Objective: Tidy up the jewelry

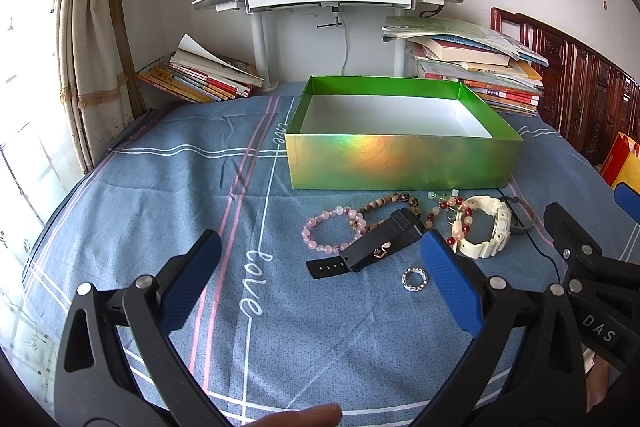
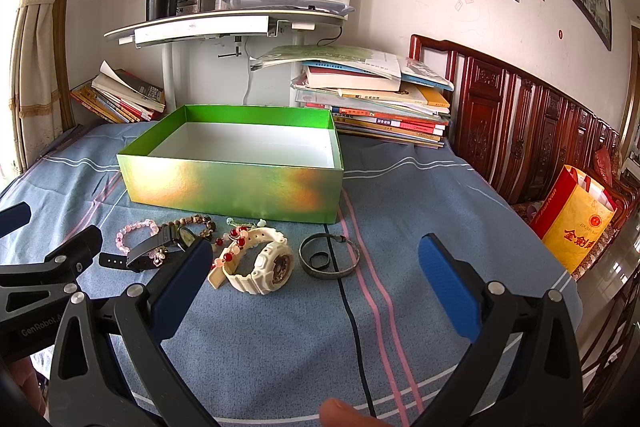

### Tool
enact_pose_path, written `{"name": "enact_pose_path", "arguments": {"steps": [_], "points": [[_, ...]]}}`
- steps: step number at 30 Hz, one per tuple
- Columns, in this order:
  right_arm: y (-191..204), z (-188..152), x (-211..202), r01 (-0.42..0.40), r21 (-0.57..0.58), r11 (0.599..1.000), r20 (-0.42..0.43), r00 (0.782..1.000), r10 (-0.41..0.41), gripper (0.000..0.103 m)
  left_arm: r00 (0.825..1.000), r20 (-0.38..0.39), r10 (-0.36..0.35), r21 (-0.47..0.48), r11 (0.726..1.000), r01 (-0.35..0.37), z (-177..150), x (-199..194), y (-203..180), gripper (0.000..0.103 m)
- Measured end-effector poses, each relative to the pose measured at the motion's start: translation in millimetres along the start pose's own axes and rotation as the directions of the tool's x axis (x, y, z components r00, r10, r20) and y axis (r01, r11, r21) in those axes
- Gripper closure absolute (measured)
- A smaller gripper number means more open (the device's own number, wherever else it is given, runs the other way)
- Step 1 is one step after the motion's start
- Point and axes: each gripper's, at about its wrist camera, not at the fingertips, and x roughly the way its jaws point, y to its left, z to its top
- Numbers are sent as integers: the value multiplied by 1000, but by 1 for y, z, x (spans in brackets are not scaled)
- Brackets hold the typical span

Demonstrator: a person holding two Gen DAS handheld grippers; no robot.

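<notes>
Your left gripper (image 1: pixel 320 291) and right gripper (image 2: pixel 316 291) both hang above the blue bedsheet (image 1: pixel 160 187) with jaws spread wide, holding nothing. The jewelry sits clustered just in front of the green box (image 1: pixel 404 157): pink bead bracelet (image 1: pixel 320 231), black watch (image 1: pixel 376 247), white watch (image 2: pixel 264 267), dark bangle (image 2: pixel 330 257), small silver ring (image 1: pixel 415 279). The box looks empty, so sorting has likely not begun.

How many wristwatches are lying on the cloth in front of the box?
2. A black watch lies left, across the bead bracelets; a white watch sits right of it, beside the dark bangle. Beads may hide smaller pieces.
</notes>
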Motion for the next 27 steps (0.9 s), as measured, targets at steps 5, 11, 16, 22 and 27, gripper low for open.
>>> {"name": "enact_pose_path", "arguments": {"steps": [5, 11, 16, 22, 27], "points": [[0, 0, 0, 1, 3, 1000, 1, 1000, -1, 2, 1000, 0, 0, 0, 1000, 0, 0, 0, 0, 4], [0, -1, 0, 1, 2, 1000, -2, 1000, -1, 2, 1000, -3, 0, 0, 1000, 0, 3, -1, 1, 4], [-11, 6, 4, 1, -6, 1000, -27, 1000, -2, 2, 999, -35, 20, 2, 1000, -20, 9, 3, 0, 4], [-48, 6, 52, -54, 17, 998, -299, 953, 56, 2, 983, -177, 49, -4, 999, -51, 13, 29, 18, 4], [-54, -2, 69, -119, 89, 989, -377, 915, 144, 18, 974, -226, 36, 21, 999, -32, 15, 41, 22, 12]]}}
